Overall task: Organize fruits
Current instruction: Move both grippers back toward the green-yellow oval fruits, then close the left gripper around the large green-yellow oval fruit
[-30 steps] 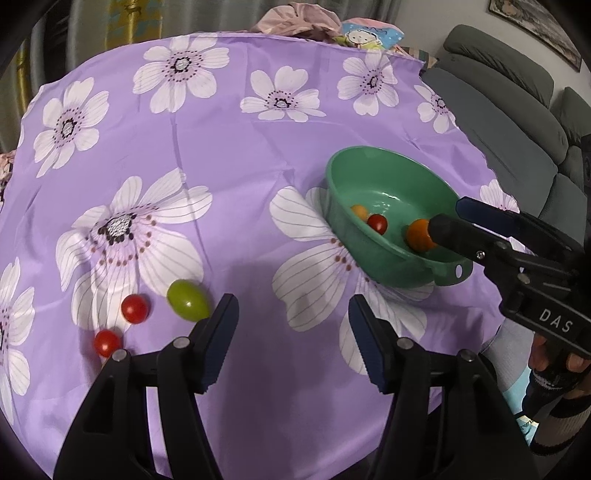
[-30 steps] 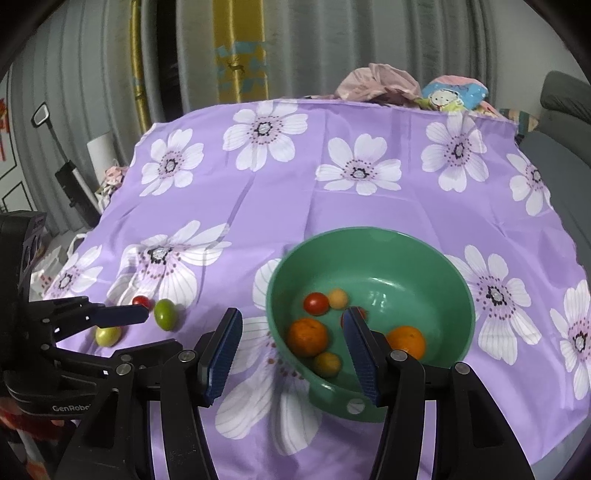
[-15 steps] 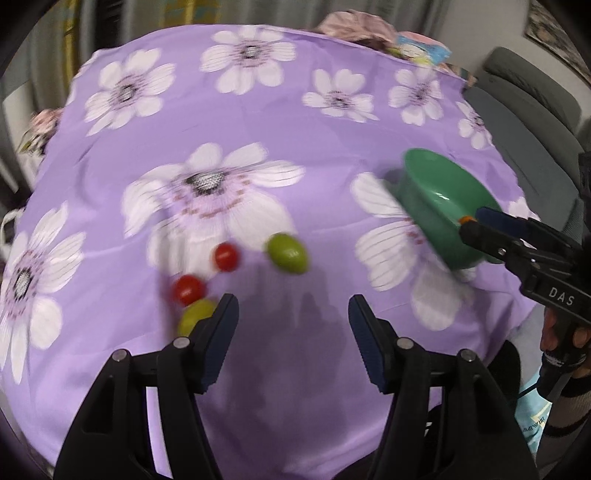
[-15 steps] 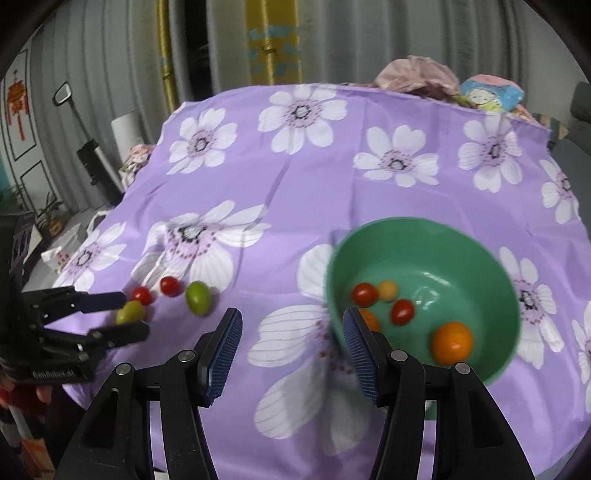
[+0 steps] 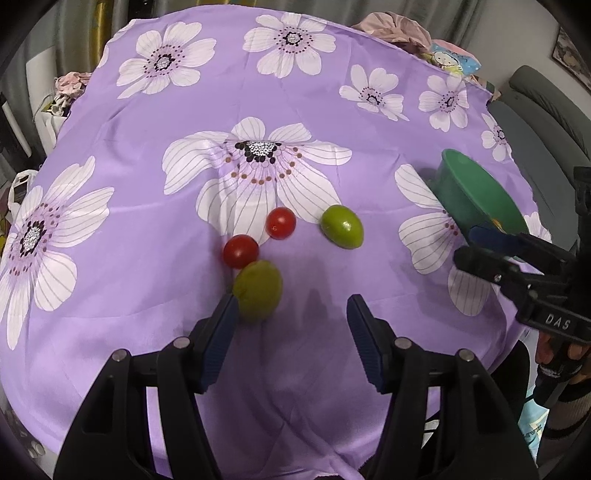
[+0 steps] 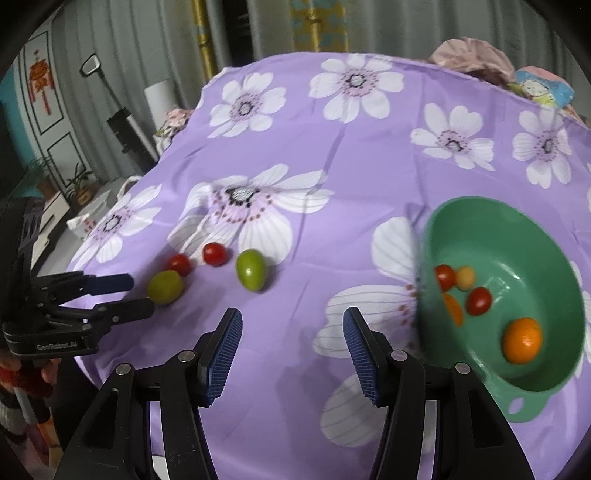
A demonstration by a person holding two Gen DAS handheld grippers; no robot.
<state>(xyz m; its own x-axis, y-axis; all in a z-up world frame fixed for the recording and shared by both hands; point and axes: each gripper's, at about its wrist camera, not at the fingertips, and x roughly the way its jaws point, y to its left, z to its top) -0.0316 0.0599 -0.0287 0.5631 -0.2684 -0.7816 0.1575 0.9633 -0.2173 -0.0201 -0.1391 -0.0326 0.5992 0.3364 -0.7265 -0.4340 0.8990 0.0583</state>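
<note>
On the purple flowered cloth [image 5: 147, 122] lie two red tomatoes [image 5: 241, 251] [image 5: 280, 223] and two green fruits [image 5: 341, 226] [image 5: 258, 290]. My left gripper [image 5: 291, 310] hangs just before them, its jaws closing. The nearer green fruit sits at the tip of its left finger, not between the pads. In the right wrist view that fruit [image 6: 165, 287] lies just past the left gripper [image 6: 138, 295]. My right gripper [image 6: 291, 321] is open and empty over the cloth, left of the green bowl [image 6: 517, 236]. The bowl holds two tomatoes, an orange [image 6: 522, 339] and small yellow fruits.
A grey sofa [image 5: 546, 110] stands beyond the table's right side. Bundled pink cloth [image 5: 395, 26] and a cartoon-print item [image 5: 454, 59] lie at the far edge. White bags [image 6: 92, 218] sit on the floor at the left. The cloth drops off at the near edge.
The left gripper swung left from beside the bowl to the loose fruits and came close to the nearer green one. The right gripper shifted left, off the bowl and over the cloth.
</note>
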